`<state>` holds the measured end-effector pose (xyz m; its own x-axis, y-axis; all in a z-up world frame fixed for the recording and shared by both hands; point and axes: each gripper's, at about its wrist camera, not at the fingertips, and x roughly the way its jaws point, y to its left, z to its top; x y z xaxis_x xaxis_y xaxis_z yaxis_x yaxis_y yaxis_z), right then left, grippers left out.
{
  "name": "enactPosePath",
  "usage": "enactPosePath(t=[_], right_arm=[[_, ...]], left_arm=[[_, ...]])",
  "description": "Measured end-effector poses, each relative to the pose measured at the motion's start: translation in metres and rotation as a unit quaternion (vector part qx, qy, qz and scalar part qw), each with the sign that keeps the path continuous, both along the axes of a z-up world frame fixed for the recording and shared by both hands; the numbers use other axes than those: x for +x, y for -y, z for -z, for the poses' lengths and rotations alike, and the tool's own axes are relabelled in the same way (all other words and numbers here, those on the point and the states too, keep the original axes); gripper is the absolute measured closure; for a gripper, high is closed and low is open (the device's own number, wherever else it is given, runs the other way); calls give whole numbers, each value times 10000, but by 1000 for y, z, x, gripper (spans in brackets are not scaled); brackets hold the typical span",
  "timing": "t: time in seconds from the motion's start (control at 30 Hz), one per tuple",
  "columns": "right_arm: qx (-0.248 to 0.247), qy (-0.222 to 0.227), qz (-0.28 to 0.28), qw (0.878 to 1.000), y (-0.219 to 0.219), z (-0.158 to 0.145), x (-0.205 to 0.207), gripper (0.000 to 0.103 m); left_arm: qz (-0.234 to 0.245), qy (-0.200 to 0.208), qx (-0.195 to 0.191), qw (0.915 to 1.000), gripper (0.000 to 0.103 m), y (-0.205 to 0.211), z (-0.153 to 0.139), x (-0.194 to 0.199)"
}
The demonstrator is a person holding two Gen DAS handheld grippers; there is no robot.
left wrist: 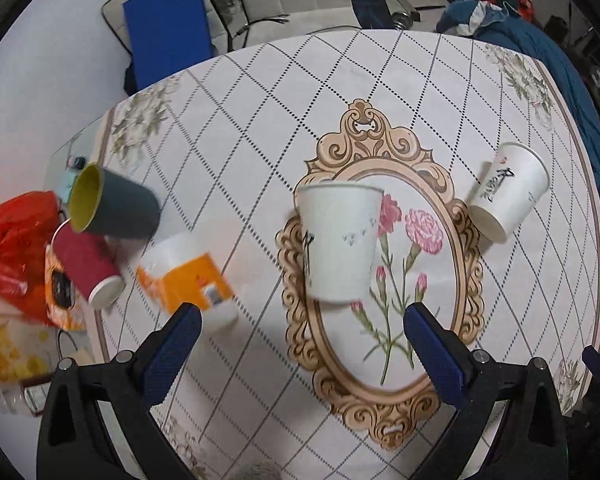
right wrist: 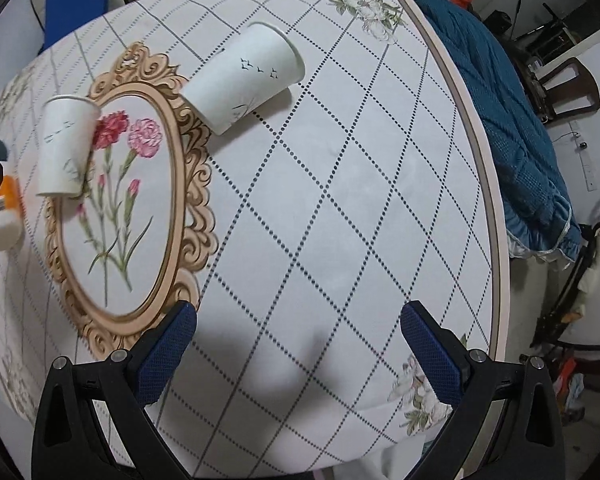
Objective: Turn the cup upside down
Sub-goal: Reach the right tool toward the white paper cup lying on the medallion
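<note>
A white paper cup stands upright on the table's flower medallion, wide mouth up; it also shows in the right wrist view at the left. A second white paper cup stands further right and also shows in the right wrist view; the views do not settle which end of it is up. My left gripper is open and empty, just in front of the first cup. My right gripper is open and empty over bare tablecloth, apart from both cups.
At the left stand a dark cup with yellow inside, a red cup, an orange-and-white container and a red bag. The table edge runs down the right beside blue fabric.
</note>
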<state>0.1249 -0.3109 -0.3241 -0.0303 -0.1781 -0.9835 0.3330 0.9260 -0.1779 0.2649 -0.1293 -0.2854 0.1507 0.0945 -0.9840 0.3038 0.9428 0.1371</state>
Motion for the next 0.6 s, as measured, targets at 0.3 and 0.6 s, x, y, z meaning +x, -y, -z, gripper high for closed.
enactPosePath(t=[0.3, 0.6], right_arm=[[-378, -372, -190, 9984, 6, 20, 33, 0], [-500, -495, -301, 9971, 9, 27, 58, 0]], left_arm=[[242, -449, 103, 9986, 0, 16, 37, 39], [382, -836, 57, 9958, 0, 28, 71, 65]])
